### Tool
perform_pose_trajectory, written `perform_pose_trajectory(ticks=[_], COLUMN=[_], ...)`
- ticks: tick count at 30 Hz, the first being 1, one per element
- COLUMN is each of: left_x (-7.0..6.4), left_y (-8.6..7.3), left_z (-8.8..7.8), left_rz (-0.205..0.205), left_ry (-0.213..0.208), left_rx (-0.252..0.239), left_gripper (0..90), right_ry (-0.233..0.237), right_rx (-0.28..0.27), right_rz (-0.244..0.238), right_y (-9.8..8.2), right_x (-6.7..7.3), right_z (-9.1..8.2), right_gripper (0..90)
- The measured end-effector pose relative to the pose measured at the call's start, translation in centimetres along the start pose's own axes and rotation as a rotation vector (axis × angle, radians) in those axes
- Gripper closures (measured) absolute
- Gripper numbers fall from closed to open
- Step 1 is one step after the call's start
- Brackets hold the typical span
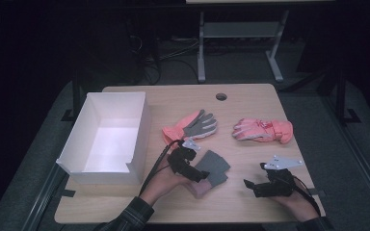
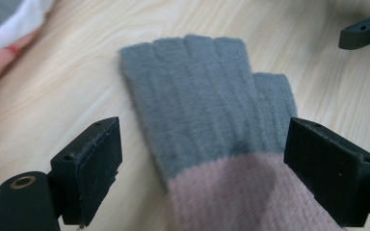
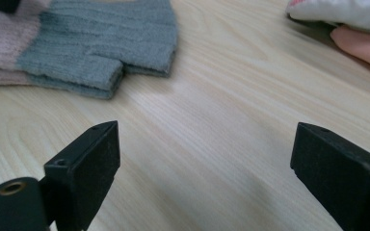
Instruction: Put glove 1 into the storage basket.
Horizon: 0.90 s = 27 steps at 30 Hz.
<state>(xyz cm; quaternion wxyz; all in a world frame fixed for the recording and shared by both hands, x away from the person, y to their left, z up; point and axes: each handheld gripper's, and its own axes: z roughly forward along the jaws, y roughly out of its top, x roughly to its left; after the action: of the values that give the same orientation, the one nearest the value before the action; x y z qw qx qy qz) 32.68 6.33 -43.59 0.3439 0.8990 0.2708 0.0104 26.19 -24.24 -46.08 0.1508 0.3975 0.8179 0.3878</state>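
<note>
Operator: Gloves first. Where is the knit pair located?

Inspector: Knit gloves (image 1: 212,167), grey with a pink cuff, lie stacked flat on the wooden surface (image 1: 250,98), slightly right of center in the lower half of the high view. In the left gripper view the grey glove sits at center frame, fingers pointing toward the top, pink cuff at the bottom edge.

Operator: Status of the left gripper?

Inspector: Left gripper (image 1: 203,174) sits at the cuff end of the stack. Its jaws are spread wide, one on each side of the glove at the line where grey meets pink. Neither pad presses on the knit; the glove is released.

Operator: Right gripper?

Inspector: Right gripper (image 1: 247,184) is in the lower right of the high view, apart from the stack. Its jaws stand wide with bare wood between them. In the right gripper view the stacked gloves appear at upper left.

Operator: Other items on the surface?

Inspector: White box (image 1: 107,137) at left, open at the top. Pink glove with grey palm (image 1: 191,126) above the knit pair, near center. Second pink glove (image 1: 264,130) at center right, well apart from the right gripper.
</note>
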Motion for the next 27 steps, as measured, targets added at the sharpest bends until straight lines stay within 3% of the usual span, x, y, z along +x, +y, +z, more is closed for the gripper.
perform_pose_trajectory(ticks=[8,17,21,22,24,27], left_x=[-1.0,-1.0,-1.1,-1.1,-1.3,-1.2], left_y=[0.1,-0.4,-0.4,-0.4,-0.3,-0.2], left_z=[1.9,2.7,3.0,2.9,2.9,2.5], left_rz=[0.028,0.007,-0.002,0.02,0.014,0.03], left_ry=[0.026,0.039,0.019,0.018,0.013,-0.023], left_rx=[0.041,0.056,0.066,0.078,0.074,0.093], left_gripper=[12.8,12.7,13.6,14.2,17.4,32.6], right_ry=[-0.004,-0.009,-0.009,-0.011,-0.014,-0.023], right_rx=[0.009,0.0,0.003,0.001,0.002,-0.001], right_rz=[0.011,-0.003,0.001,0.003,0.009,0.007], right_y=[-0.2,-0.1,-0.1,-0.1,-0.2,-0.2], right_x=[-0.1,0.0,0.0,-0.1,-0.2,-0.2], right_z=[0.0,-0.1,-0.2,-0.2,-0.3,-0.3], right_gripper=[9.7,9.7,9.7,9.7,9.8,9.8])
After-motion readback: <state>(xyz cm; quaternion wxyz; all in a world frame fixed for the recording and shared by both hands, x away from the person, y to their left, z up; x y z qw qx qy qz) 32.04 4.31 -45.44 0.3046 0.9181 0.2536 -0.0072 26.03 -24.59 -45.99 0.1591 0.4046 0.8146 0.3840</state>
